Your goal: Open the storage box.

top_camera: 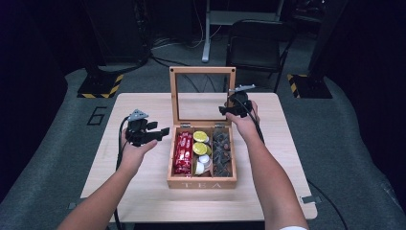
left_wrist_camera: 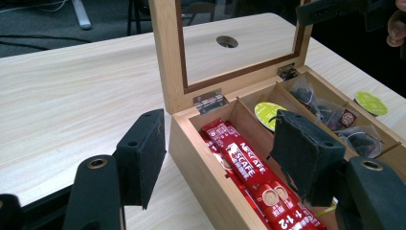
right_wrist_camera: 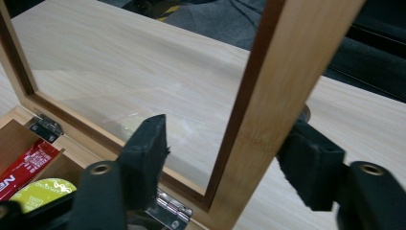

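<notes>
A wooden tea box (top_camera: pixel 201 182) stands mid-table with its glass lid (top_camera: pixel 174 96) raised upright. Inside lie red Nescafe sachets (top_camera: pixel 183 152) (left_wrist_camera: pixel 249 167), green-topped capsules (top_camera: pixel 200 142) (left_wrist_camera: pixel 268 114) and dark tea bags (top_camera: pixel 221 151) (left_wrist_camera: pixel 335 117). My left gripper (top_camera: pixel 163 132) (left_wrist_camera: pixel 220 158) hovers open at the box's left wall, one jaw outside it and one over the sachets. My right gripper (top_camera: pixel 225 110) (right_wrist_camera: pixel 230 158) straddles the lid's right frame bar (right_wrist_camera: pixel 287 62). Its jaws are open, with a gap on the glass side. That gripper also shows at the lid's top corner (left_wrist_camera: pixel 335 9).
The light wood table (top_camera: pixel 143 191) has a round cable hole (left_wrist_camera: pixel 227 41) behind the lid. A black chair (top_camera: pixel 256 45) stands beyond the far edge. Yellow-and-black striped stand bases (top_camera: pixel 100 86) (top_camera: pixel 306 86) sit on the grey floor on either side.
</notes>
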Demonstrator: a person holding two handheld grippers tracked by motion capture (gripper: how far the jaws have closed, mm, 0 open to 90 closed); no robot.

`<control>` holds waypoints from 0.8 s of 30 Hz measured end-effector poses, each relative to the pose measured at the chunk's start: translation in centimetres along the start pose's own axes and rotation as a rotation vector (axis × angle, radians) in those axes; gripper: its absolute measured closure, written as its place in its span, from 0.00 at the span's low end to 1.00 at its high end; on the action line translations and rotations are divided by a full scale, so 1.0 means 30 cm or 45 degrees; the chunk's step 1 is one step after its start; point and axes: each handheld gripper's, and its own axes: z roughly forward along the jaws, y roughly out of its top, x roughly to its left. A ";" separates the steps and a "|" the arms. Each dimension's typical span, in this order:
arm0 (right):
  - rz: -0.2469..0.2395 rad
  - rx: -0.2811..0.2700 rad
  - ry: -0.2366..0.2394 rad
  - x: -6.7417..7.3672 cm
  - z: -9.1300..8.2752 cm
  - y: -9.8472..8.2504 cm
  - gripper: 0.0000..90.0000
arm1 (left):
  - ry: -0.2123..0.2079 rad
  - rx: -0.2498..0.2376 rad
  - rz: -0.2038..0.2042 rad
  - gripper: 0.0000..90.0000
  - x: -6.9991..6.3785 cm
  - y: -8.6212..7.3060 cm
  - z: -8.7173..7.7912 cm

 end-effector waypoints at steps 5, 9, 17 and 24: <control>0.011 -0.001 -0.047 -0.006 -0.008 0.000 0.58 | -0.003 -0.009 -0.001 0.40 0.002 0.001 0.004; 0.021 -0.004 -0.042 -0.010 -0.007 -0.001 0.60 | -0.004 -0.004 0.002 0.40 0.003 0.000 0.005; 0.022 0.006 -0.042 -0.022 -0.025 -0.004 0.69 | -0.009 0.001 -0.004 0.40 -0.004 0.002 0.015; 0.013 0.009 -0.053 -0.016 -0.033 -0.005 0.70 | -0.026 0.005 0.008 0.40 -0.014 0.011 0.021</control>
